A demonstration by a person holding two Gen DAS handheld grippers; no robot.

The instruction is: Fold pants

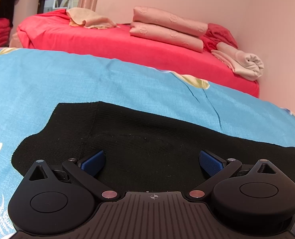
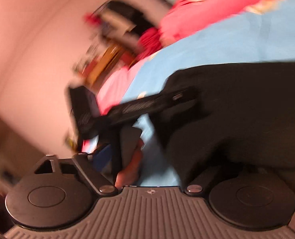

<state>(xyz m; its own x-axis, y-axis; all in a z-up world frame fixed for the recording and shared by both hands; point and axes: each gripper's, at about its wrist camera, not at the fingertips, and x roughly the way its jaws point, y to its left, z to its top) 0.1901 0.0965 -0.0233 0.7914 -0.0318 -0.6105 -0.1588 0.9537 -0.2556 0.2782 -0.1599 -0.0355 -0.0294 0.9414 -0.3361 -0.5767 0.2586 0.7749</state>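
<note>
- Black pants (image 1: 147, 139) lie flat on the blue bed (image 1: 67, 79), part folded at most; folding remains.
- Left gripper (image 1: 151, 160) hovers over them, fingers (image 1: 93, 160) wide apart, empty.
- Right gripper (image 2: 151, 159), blurred, appears spread beside the cloth, grip unclear.

A: Where is it clear?
B: Blue bedsheet (image 1: 67, 75) lies bare from ten to one o'clock.
A: And blocked?
B: Folded pink blankets (image 1: 167, 29) at twelve; rolled towel (image 1: 245, 63) at two.
</note>
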